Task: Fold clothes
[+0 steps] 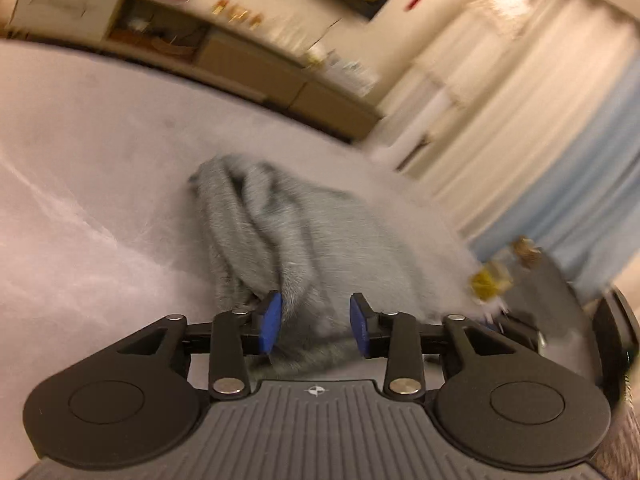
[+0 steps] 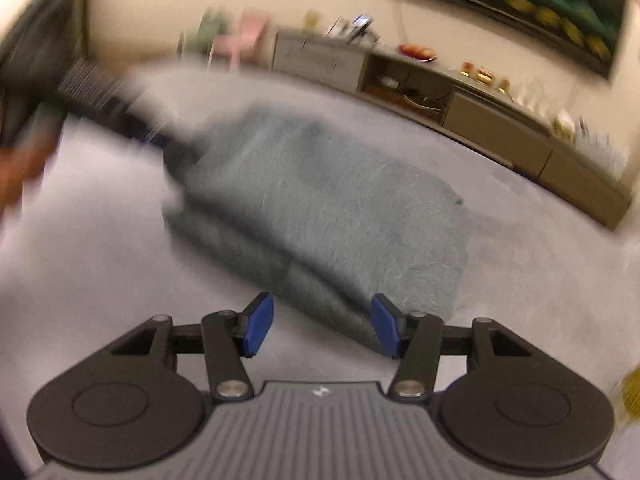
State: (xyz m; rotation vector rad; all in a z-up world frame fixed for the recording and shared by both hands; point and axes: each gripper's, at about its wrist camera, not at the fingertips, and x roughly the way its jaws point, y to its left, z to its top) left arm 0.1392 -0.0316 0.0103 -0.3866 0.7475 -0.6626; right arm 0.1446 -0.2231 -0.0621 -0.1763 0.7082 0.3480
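Observation:
A grey fuzzy garment point(image 1: 304, 236) lies bunched on the pale grey table cover point(image 1: 88, 184). My left gripper point(image 1: 316, 324) is open, its blue pads on either side of the garment's near edge, with cloth lying between them. In the right wrist view the same garment point(image 2: 320, 204) lies in a folded heap. My right gripper point(image 2: 322, 326) is open at its near corner, with the cloth's edge between the pads. The left gripper point(image 2: 100, 92) shows blurred at the garment's far left end.
A long low sideboard point(image 2: 500, 128) with small items stands beyond the table. White and blue curtains point(image 1: 540, 140) hang on the right in the left wrist view. Yellow objects point(image 1: 490, 278) sit near the table's right edge. A pink chair point(image 2: 244, 36) stands at the back.

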